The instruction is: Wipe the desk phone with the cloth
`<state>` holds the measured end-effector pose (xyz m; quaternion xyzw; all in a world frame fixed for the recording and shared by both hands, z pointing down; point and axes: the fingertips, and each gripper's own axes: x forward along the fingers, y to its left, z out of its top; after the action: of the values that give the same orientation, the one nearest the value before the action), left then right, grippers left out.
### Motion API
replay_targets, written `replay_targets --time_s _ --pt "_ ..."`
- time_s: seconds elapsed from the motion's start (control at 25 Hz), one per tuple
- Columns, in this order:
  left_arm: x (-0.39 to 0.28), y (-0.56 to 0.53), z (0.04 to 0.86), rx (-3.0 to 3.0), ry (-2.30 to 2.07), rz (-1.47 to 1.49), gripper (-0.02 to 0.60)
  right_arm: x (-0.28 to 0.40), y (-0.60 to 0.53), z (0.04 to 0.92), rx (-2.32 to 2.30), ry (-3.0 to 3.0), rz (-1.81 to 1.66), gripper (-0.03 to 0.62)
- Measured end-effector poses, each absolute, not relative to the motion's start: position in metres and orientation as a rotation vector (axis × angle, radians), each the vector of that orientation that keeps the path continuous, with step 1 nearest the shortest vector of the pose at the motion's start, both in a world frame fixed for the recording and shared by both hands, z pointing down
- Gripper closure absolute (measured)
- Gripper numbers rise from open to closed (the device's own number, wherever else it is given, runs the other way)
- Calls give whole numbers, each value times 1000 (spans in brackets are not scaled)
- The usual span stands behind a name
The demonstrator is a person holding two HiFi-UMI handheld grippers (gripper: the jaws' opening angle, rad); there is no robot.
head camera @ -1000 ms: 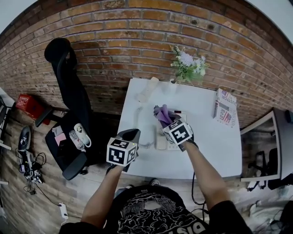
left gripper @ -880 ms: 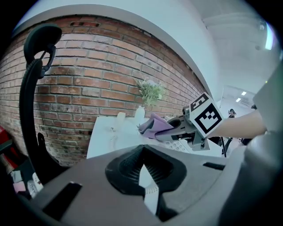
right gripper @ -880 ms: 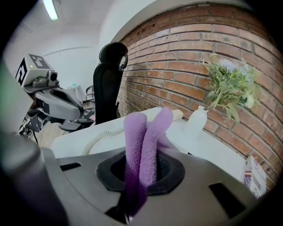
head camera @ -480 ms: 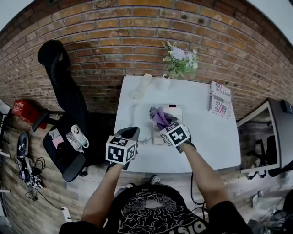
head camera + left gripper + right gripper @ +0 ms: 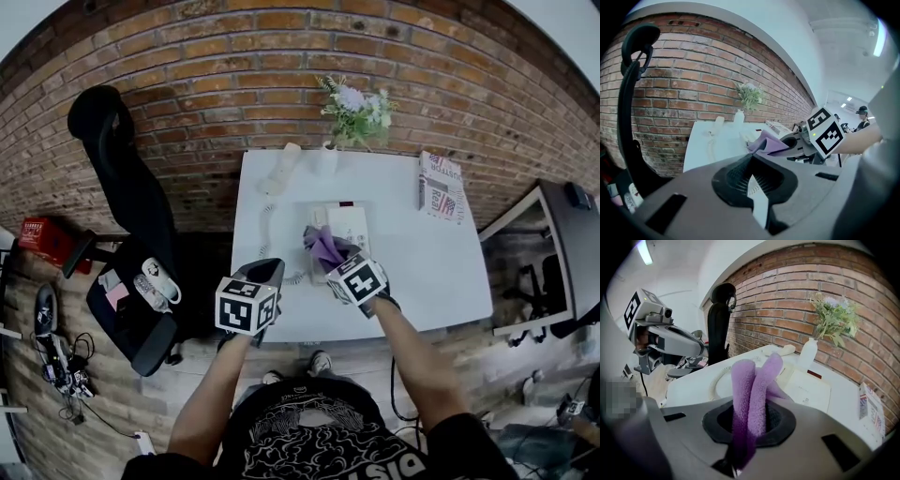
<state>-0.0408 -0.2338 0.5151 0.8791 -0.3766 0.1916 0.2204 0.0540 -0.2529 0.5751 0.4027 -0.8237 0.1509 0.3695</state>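
Soft, light, limp purple cloth (image 5: 323, 246), folded double and clamped between the jaws of the right hand-held gripper (image 5: 336, 262), free end over the desk phone (image 5: 345, 223) at its 7 o'clock corner. Likely to flop and bunch, so best pinched at the fold, as now, with a loose length left for wiping. Phone probably light hard plastic, apt to slide on the white counter (image 5: 422, 272). Handset (image 5: 281, 169) off its cradle at the counter's 11 o'clock, coiled cord (image 5: 265, 220) trailing back. Left hand-held gripper (image 5: 267, 275) closed on nothing, just off the counter's 7 o'clock edge. Against a second ago: right hand-held gripper drawn back toward the near edge, more of the phone's face uncovered, left one much as before.
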Motion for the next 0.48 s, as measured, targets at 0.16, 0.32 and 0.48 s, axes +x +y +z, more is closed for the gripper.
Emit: replay_targets --time_s 0.16,0.32,0.48 --pt "-46 -228 517 2434 -1025 532 575 52 -239 580 1054 -2107 414 546" --pt "-52 -224 518 2443 -1006 536 575 51 -226 584 1077 -2100 440 546" --pt "-55 -222 518 2454 -983 537 575 50 -214 588 1096 -2088 462 546"
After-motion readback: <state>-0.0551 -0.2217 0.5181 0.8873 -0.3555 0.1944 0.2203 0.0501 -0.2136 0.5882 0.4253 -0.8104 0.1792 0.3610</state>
